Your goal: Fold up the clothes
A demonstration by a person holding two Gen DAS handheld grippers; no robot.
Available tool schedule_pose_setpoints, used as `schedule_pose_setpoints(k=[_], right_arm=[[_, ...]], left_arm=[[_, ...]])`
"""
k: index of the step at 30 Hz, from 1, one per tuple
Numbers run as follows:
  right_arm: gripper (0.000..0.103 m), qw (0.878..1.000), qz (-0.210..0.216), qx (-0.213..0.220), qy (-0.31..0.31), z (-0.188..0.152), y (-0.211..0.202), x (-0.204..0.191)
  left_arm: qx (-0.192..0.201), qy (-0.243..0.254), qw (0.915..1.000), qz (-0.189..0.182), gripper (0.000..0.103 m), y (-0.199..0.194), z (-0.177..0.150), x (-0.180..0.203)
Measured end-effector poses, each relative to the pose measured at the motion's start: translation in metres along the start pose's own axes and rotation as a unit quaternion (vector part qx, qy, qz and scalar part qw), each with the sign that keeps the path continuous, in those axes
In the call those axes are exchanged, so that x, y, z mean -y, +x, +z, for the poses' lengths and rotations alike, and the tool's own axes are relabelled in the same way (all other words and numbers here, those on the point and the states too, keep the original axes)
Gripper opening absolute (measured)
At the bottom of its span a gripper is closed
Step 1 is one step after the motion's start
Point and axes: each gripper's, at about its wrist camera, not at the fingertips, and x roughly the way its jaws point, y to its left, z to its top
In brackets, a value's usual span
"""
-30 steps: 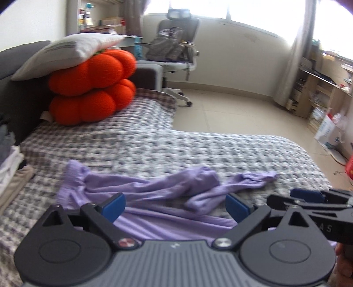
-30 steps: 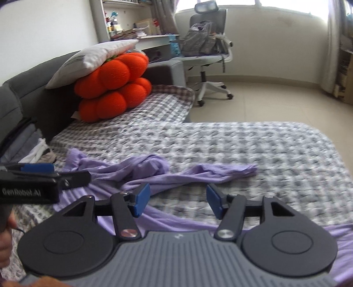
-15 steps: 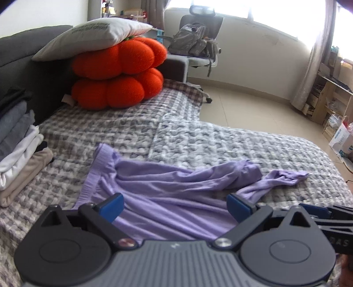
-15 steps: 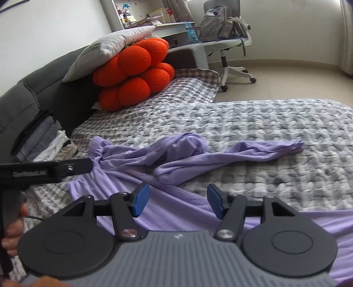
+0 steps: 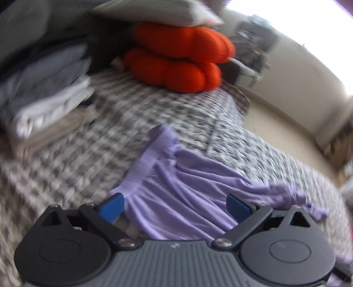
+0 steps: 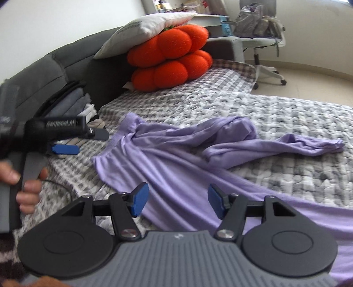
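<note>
The lilac trousers (image 6: 176,159) lie rumpled and unfolded on the checked bed cover (image 6: 275,110) — legs crossed. Left gripper (image 5: 174,204) and right gripper (image 6: 176,198) hover spread wide, holding nothing; next, probably pinching the elastic waistband (image 5: 145,161) to straighten it.

- Orange cushions (image 6: 169,59) stacked against the sofa back (image 6: 55,68), white pillow (image 6: 143,28) on top
- Checked bedspread (image 6: 275,114)
- Office chair (image 6: 260,37) holding a backpack (image 6: 251,15)
</note>
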Motion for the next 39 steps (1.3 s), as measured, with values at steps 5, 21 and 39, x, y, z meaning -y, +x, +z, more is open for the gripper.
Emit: schedule_pose_setpoints(k=[5,21,39], right_arm=[[0.062,0.999,0.035,-0.007,-0.029,-0.005,-0.002,-0.015],[0.040,0.990,0.032,-0.061,-0.123,-0.024,0.020,-0.036],[0.000,0.989,0.006,-0.062,-0.136,-0.026,0.026,-0.037]], left_arm=[[-0.015,-0.093,0.9955,-0.011,0.088,0.007,0.002,-0.031],[-0.026,-0.186,0.9819,0.026,0.054,0.029,-0.008,-0.064],[0.006,-0.200,0.9792,0.033,0.008,0.029,-0.013,-0.066]])
